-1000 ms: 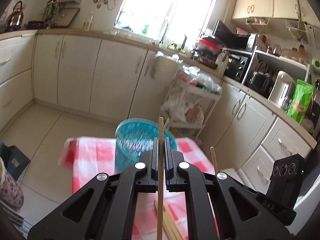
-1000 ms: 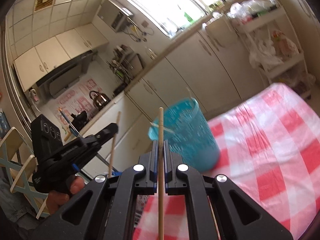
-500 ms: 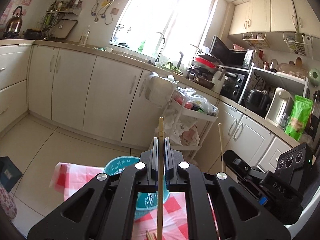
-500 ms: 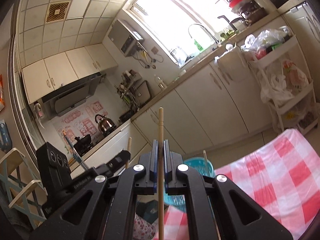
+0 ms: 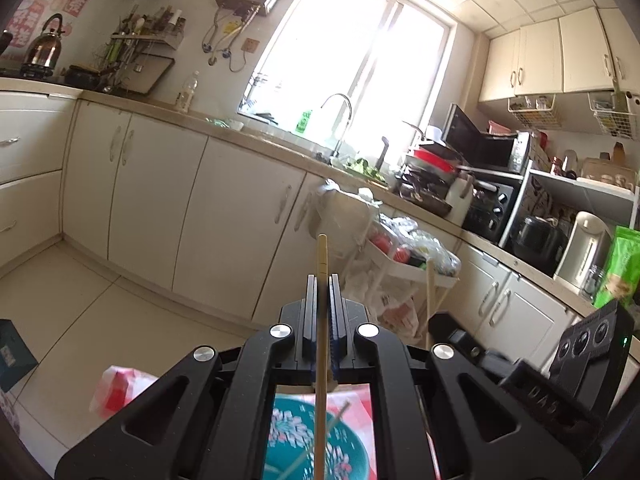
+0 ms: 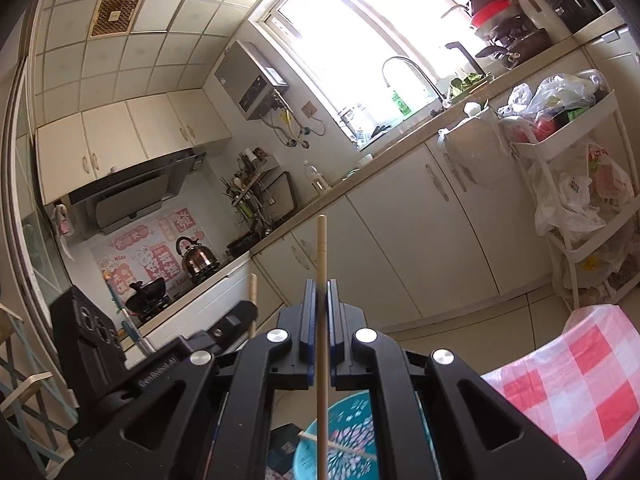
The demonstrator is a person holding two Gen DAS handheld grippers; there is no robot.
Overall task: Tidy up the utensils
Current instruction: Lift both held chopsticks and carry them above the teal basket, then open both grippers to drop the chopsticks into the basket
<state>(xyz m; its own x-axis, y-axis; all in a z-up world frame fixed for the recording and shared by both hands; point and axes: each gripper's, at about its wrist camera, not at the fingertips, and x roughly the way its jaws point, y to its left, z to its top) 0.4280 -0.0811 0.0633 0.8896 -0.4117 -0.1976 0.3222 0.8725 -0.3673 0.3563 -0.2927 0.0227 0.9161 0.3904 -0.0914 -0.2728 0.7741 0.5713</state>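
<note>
1. The left gripper (image 5: 321,280) has its fingers closed on an upright chopstick (image 5: 321,320), directly above the teal cup (image 5: 312,448), probably so it can drop straight in.
2. The right gripper (image 6: 320,284) has its fingers clamped on a second chopstick (image 6: 321,320), over the same cup (image 6: 352,436).
3. The cup stands on the table's checked cloth (image 6: 576,380) and already holds a slanted stick (image 6: 340,444), which may obstruct entry; the grippers hang close together and could collide.

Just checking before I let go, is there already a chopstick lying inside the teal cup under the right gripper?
Yes, a loose chopstick lies slanted across the teal cup opening.
</note>
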